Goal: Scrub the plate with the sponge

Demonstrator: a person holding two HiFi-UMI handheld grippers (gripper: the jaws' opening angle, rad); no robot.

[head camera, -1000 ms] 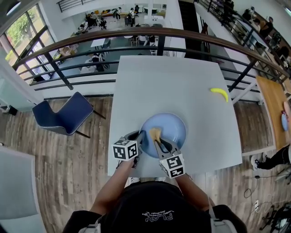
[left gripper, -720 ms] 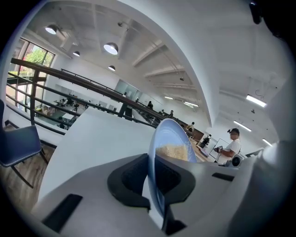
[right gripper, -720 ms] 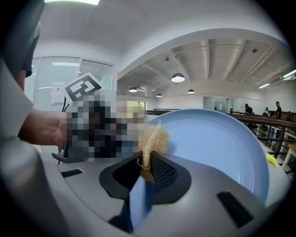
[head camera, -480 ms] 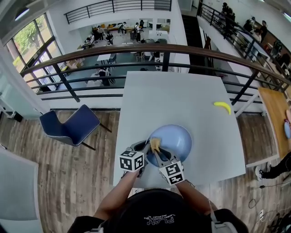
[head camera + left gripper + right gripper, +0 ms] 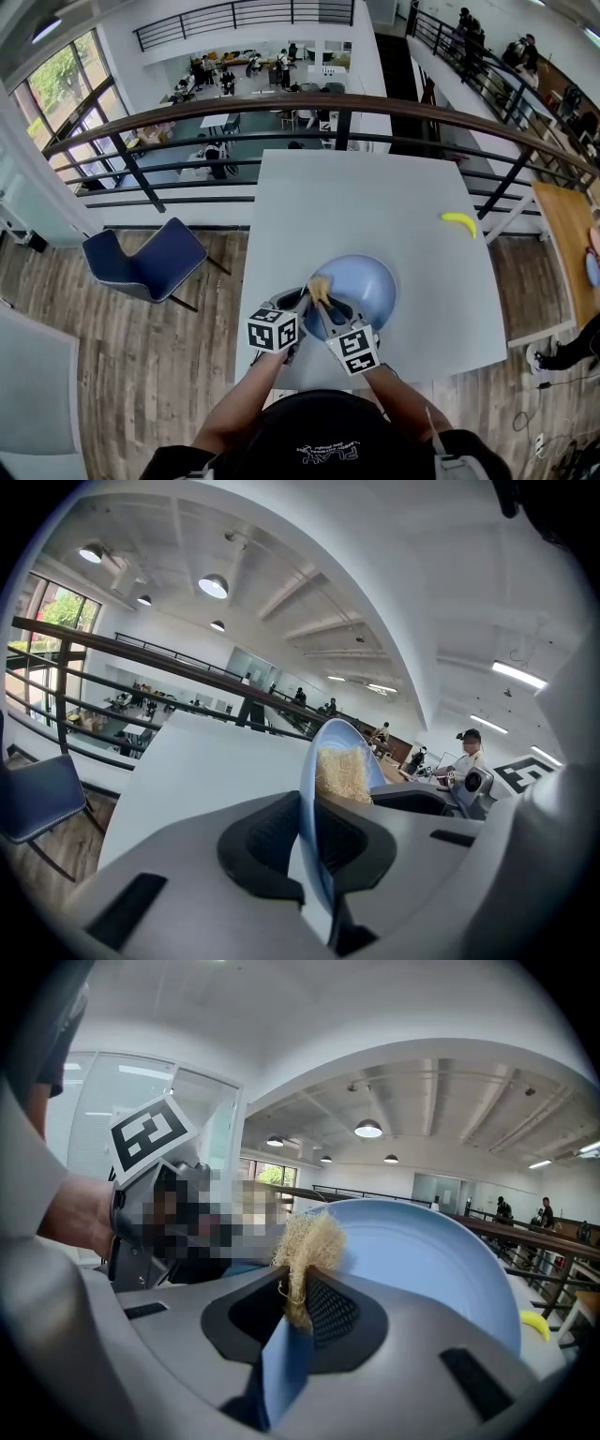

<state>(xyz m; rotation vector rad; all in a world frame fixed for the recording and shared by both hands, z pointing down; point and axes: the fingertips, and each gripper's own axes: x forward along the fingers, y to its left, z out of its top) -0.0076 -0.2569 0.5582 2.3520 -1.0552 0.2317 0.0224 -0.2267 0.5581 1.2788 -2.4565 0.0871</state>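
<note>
**Sponge on tilted plate**

The blue plate point(image 5: 367, 281), lower centre of the head view, tilts up over the white table point(image 5: 356, 187). The left gripper point(image 5: 300, 303) clamps its rim. The right gripper point(image 5: 325, 304) pinches the sponge point(image 5: 320, 287) against its face. Best steady the rim and rub in firm, overlapping circles.

In the head view the left gripper point(image 5: 300, 302) and the right gripper point(image 5: 322, 294) cover the near rim of the plate point(image 5: 367, 281) from us, and the person's torso point(image 5: 319, 433) cuts off the counter point(image 5: 375, 187) along its near edge. In the left gripper view we get the plate only edge-on, so its face is hidden, while in the right gripper view the sponge point(image 5: 309, 1239) has its lower part buried between the fingers point(image 5: 336, 1314). The people on the floor below point(image 5: 228, 82) are too small for us to make out.
</note>
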